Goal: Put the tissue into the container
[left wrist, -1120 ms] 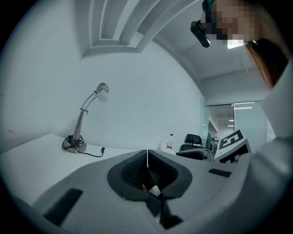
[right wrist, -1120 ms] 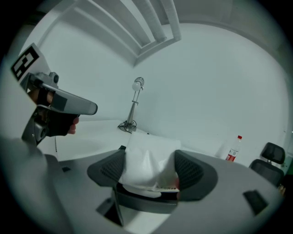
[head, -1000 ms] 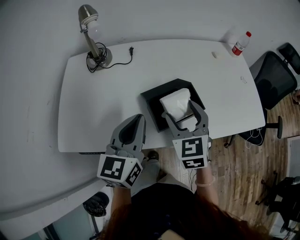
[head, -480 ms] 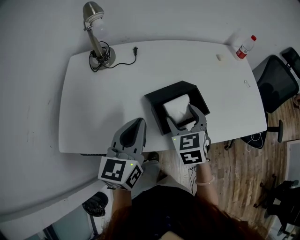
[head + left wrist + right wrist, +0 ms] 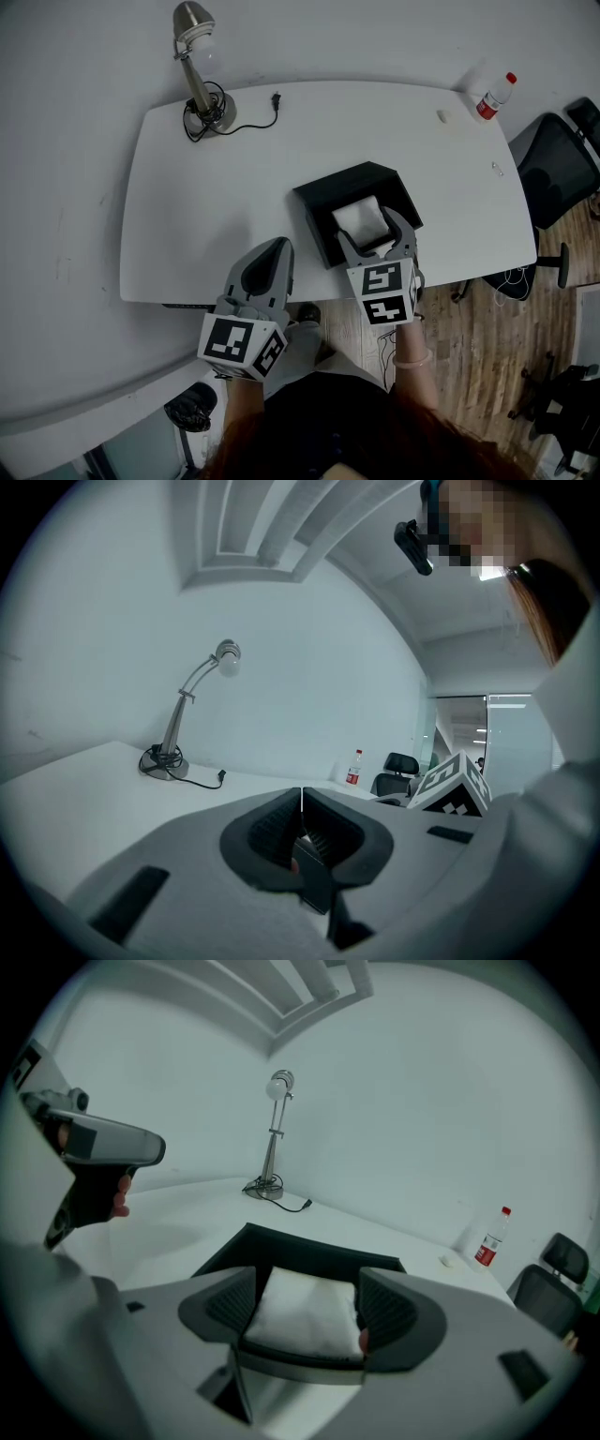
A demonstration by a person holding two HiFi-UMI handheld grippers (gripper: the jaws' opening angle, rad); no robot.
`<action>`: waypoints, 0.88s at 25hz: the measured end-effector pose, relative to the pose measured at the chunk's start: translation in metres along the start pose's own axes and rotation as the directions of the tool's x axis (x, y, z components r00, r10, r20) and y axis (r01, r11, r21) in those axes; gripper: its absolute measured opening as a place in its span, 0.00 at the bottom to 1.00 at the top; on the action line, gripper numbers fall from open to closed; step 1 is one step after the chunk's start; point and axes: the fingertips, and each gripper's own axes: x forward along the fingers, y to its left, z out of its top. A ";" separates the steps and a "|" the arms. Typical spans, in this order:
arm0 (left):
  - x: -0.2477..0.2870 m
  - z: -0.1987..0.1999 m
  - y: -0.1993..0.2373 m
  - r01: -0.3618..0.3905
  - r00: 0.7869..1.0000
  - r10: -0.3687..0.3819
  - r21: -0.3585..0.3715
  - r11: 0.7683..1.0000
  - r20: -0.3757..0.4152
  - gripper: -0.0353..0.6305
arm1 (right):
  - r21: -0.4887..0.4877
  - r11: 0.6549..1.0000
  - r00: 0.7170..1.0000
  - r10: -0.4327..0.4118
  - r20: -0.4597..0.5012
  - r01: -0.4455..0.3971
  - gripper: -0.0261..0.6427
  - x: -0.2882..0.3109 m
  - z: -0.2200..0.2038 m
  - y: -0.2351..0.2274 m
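A black open-topped container (image 5: 323, 195) stands on the white table (image 5: 206, 206), near its front edge. A white tissue pack (image 5: 357, 218) lies inside it, and my right gripper (image 5: 369, 226) reaches in from the front, shut on it. The right gripper view shows the tissue pack (image 5: 302, 1318) filling the gap between the two fingers of the right gripper (image 5: 307, 1302), with the container's dark wall (image 5: 281, 1246) behind. My left gripper (image 5: 278, 247) hovers over the front edge, left of the container. The left gripper (image 5: 301, 803) is shut, with nothing between its jaws.
A desk lamp (image 5: 202, 70) with a coiled cord stands at the table's back left. A plastic bottle with a red cap (image 5: 495, 96) and a small white object (image 5: 442, 116) sit at the back right. An office chair (image 5: 555, 159) stands beyond the right end.
My right gripper has carried the tissue pack down from above the container into it. The left gripper has stayed where it was.
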 end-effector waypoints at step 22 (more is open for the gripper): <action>-0.072 0.010 -0.087 -0.025 0.997 0.018 0.090 0.996 0.078 0.10 | 0.069 0.998 0.964 -0.008 0.267 -0.010 0.41 -0.124 0.014 0.005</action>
